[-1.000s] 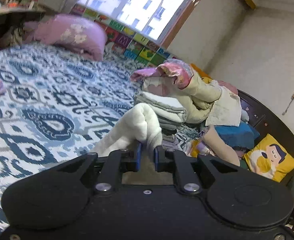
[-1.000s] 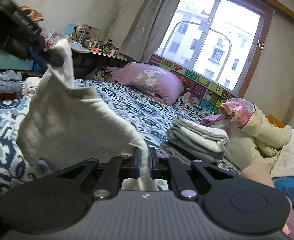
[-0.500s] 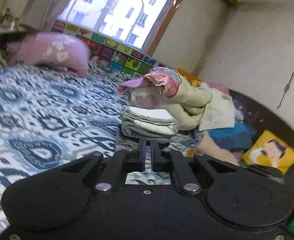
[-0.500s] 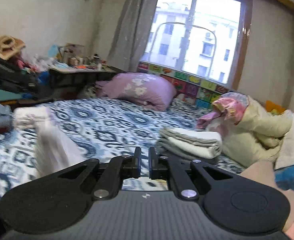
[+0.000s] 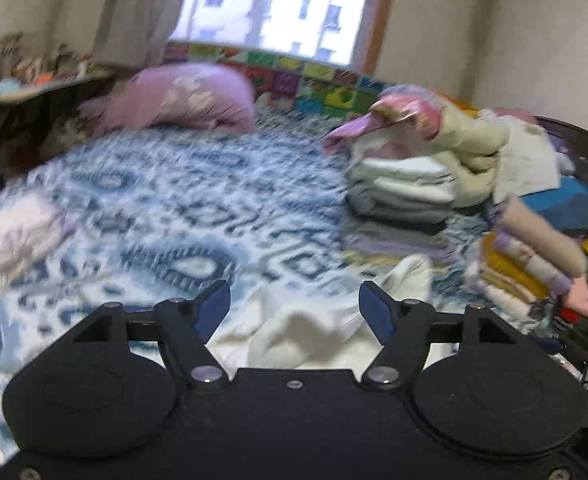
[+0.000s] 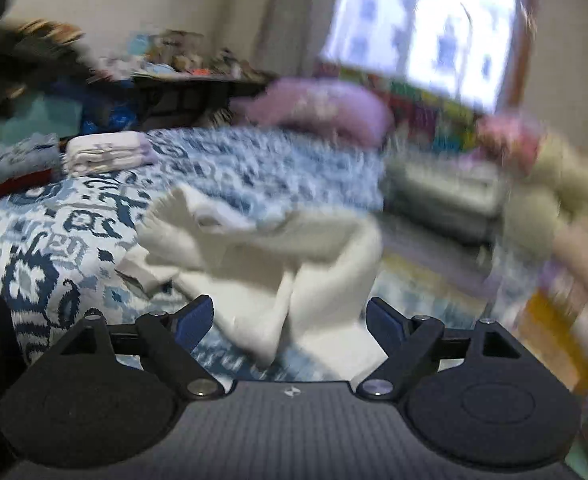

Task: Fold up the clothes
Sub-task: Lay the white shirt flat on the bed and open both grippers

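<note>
A cream white garment (image 6: 277,256) lies crumpled on the blue patterned bedspread (image 6: 69,224). It also shows in the left wrist view (image 5: 310,332), just beyond the fingers. My left gripper (image 5: 296,308) is open and empty above the garment's near edge. My right gripper (image 6: 289,318) is open and empty, with the garment lying between and beyond its jaws. Both views are motion blurred.
A stack of folded clothes (image 5: 406,192) and a loose heap with a pink hood (image 5: 406,108) sit at the right. A purple pillow (image 5: 185,100) lies at the head. Folded piles (image 6: 101,152) sit at the left edge. More clothes (image 5: 530,256) are stacked at the right.
Both grippers were shut on the white garment and held it up. They have since opened, and the garment has dropped onto the bed in a crumpled heap.
</note>
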`<action>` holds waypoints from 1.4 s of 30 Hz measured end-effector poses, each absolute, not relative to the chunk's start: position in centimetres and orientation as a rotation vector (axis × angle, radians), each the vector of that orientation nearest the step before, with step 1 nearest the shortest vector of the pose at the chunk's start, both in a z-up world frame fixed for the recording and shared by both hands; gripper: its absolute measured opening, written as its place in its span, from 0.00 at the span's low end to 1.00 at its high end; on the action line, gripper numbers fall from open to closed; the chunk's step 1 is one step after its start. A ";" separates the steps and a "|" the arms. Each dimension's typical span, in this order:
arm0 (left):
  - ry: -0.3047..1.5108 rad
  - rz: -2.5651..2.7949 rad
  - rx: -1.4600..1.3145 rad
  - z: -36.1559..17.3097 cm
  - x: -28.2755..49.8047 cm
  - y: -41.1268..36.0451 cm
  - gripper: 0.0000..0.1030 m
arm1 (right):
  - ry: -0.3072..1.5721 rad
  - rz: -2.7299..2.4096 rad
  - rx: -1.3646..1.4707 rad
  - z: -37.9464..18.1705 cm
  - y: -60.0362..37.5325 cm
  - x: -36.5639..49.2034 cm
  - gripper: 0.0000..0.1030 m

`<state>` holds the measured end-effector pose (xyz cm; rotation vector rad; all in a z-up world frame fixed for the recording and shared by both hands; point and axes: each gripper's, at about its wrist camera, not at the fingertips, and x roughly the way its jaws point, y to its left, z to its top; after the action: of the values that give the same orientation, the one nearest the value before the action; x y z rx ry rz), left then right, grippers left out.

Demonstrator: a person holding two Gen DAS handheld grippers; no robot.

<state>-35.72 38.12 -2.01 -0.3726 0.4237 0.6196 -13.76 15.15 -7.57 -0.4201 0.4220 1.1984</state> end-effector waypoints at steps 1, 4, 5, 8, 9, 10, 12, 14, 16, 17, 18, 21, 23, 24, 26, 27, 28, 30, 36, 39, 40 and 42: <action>0.431 0.622 -0.389 -3.1 -35.6 38.5 0.69 | 0.475 1.191 -0.382 -8.5 15.5 -13.2 0.80; 0.455 0.632 -0.433 -6.3 -35.1 39.5 0.71 | 0.632 1.163 -0.265 -11.1 16.5 -11.5 0.80; 0.468 0.641 -0.438 -7.4 -34.7 39.7 0.72 | 0.684 1.152 -0.225 -12.0 16.9 -11.0 0.80; 0.523 0.675 -0.433 -11.0 -33.5 40.3 0.75 | 0.788 1.121 -0.123 -14.4 18.0 -9.7 0.81; 0.548 0.690 -0.420 -12.1 -33.1 40.4 0.75 | 0.815 1.110 -0.091 -15.1 18.4 -9.3 0.81; 0.561 0.701 -0.402 -13.0 -32.7 40.4 0.75 | 0.842 1.100 -0.059 -15.9 18.8 -8.9 0.81; 0.549 0.708 -0.347 -14.2 -31.9 40.5 0.75 | 0.893 1.078 0.004 -17.4 19.7 -8.2 0.81; 0.536 0.712 -0.287 -15.3 -31.1 40.6 0.75 | 0.909 1.077 0.045 -18.4 20.4 -7.9 0.81; 0.514 0.706 -0.205 -15.8 -30.2 40.9 0.75 | 0.904 1.081 0.058 -18.8 20.9 -7.6 0.79; 0.503 0.697 -0.190 -15.9 -29.8 41.4 0.75 | 0.902 1.084 0.065 -19.1 21.2 -7.4 0.79; 0.493 0.677 -0.221 -16.0 -29.5 42.4 0.67 | 0.899 1.086 0.072 -19.3 21.4 -7.3 0.75; 0.462 0.618 -0.311 -16.3 -28.5 45.3 0.37 | 0.893 1.092 0.094 -20.0 22.1 -6.8 0.48; 0.441 0.583 -0.374 -16.5 -27.8 47.3 0.30 | 0.903 1.086 0.119 -20.2 22.3 -6.6 0.40; 0.429 0.580 -0.408 -16.3 -27.3 48.4 0.29 | 0.908 1.083 0.132 -20.3 22.4 -6.4 0.39; 0.410 0.590 -0.465 -16.2 -26.5 50.6 0.29 | 0.918 1.076 0.157 -20.5 22.5 -6.1 0.39; 0.409 0.620 -0.484 -16.1 -26.2 51.4 0.33 | 0.924 1.073 0.170 -20.6 22.6 -6.0 0.39; 0.408 0.659 -0.496 -16.0 -25.8 52.1 0.50 | 0.929 1.070 0.183 -20.7 22.7 -5.8 0.39; 0.377 0.707 -0.540 -15.8 -26.0 53.4 0.56 | 0.939 1.063 0.209 -20.9 22.8 -5.5 0.43; 0.324 0.639 -0.746 -15.5 -30.6 55.2 0.73 | 0.968 1.041 0.285 -21.6 23.3 -4.6 0.51; 0.357 0.579 -0.808 -16.0 -33.0 54.8 0.83 | 0.995 1.042 0.332 -22.0 23.2 -4.4 0.51; 0.378 0.562 -0.817 -16.4 -33.6 54.4 0.85 | 1.006 1.043 0.349 -22.2 23.2 -4.4 0.51; 0.417 0.536 -0.828 -17.2 -34.4 53.5 0.85 | 1.027 1.047 0.382 -22.5 23.0 -4.4 0.49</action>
<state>-34.42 53.51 -17.21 -0.8278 0.4172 0.5357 -4.39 23.04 -22.49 0.3822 1.0272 1.0466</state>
